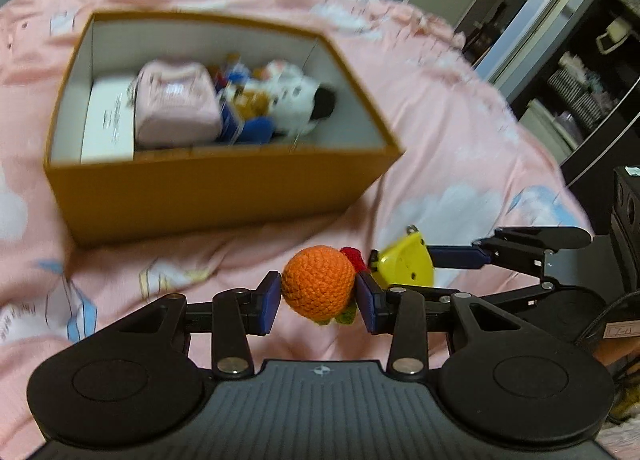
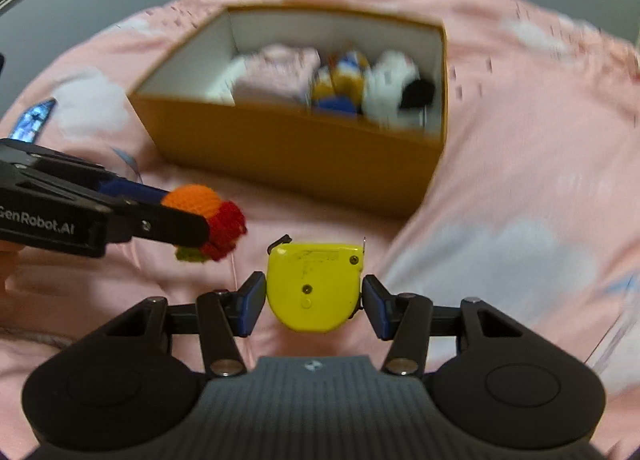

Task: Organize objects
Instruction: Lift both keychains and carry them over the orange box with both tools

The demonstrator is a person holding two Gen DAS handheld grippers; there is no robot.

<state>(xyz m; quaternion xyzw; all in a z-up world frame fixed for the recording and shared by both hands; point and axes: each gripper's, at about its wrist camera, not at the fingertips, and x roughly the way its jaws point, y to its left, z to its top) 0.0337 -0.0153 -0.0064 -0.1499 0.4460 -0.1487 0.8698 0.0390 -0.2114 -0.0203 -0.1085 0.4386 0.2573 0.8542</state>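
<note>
Left tongs (image 1: 318, 296): closed on the crochet toy (image 1: 319, 284), 1 blue pad pressed to each side of its orange ball.
Crochet toy: orange ball sits squarely between the pads; a red part pokes out toward the right tongs and a green bit hangs below. From the right wrist view it is left of the tape measure, held above the bedspread.
Right tongs (image 2: 315, 300): gripping the yellow tape measure (image 2: 316, 284) across its flat sides; the left pad touches it, the right pad is at its edge.
Tape measure: lies between the 2 pads, its upper half sticking out past the fingertips, a dark tab at its top left corner.
Toy and tape measure: near each other, not touching.
Box (image 1: 224, 195): brown, open-topped, white inside, on the pink bedspread (image 1: 460, 163), beyond both tongs.
Box contents: a pink pouch (image 1: 176, 103), a white carton (image 1: 108, 119) and blurred plush toys (image 1: 296, 99).
</note>
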